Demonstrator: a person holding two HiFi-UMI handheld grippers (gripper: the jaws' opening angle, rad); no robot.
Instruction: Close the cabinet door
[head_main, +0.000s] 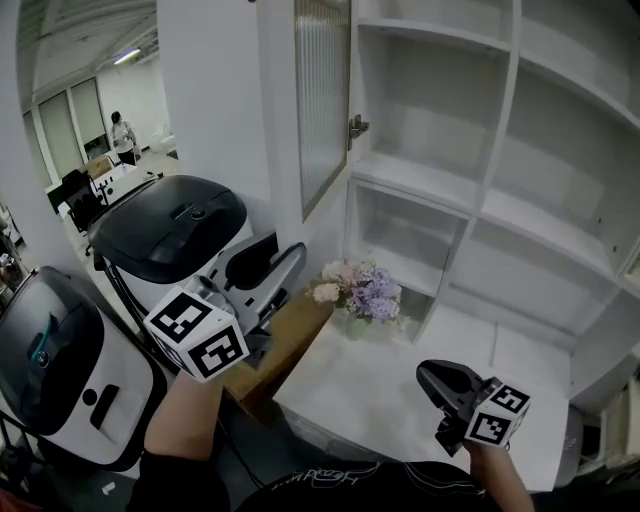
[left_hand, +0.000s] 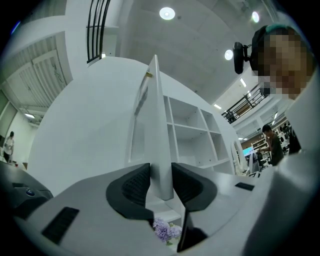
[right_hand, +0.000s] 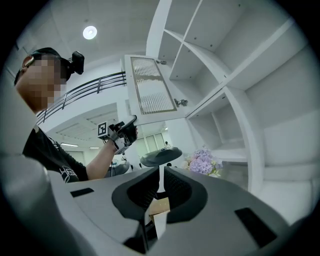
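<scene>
The white cabinet door (head_main: 322, 110) with a ribbed glass panel stands swung out from the open white shelf cabinet (head_main: 450, 190). My left gripper (head_main: 280, 258) is raised to the door's lower outer corner. In the left gripper view the door's edge (left_hand: 156, 125) stands between the two pads of the left gripper (left_hand: 161, 182), and I see no firm pinch. In the right gripper view the door (right_hand: 152, 95) hangs above the left hand. My right gripper (head_main: 432, 378) is low over the white counter, away from the door. The right gripper (right_hand: 159, 187) has its jaws together with nothing between them.
A bunch of pale flowers (head_main: 365, 292) stands on the white counter (head_main: 380, 400) under the shelves. A brown wooden board (head_main: 285, 340) edges the counter on the left. Two black-lidded white machines (head_main: 170, 225) (head_main: 50, 350) stand left of it. A person (head_main: 122, 135) is far back.
</scene>
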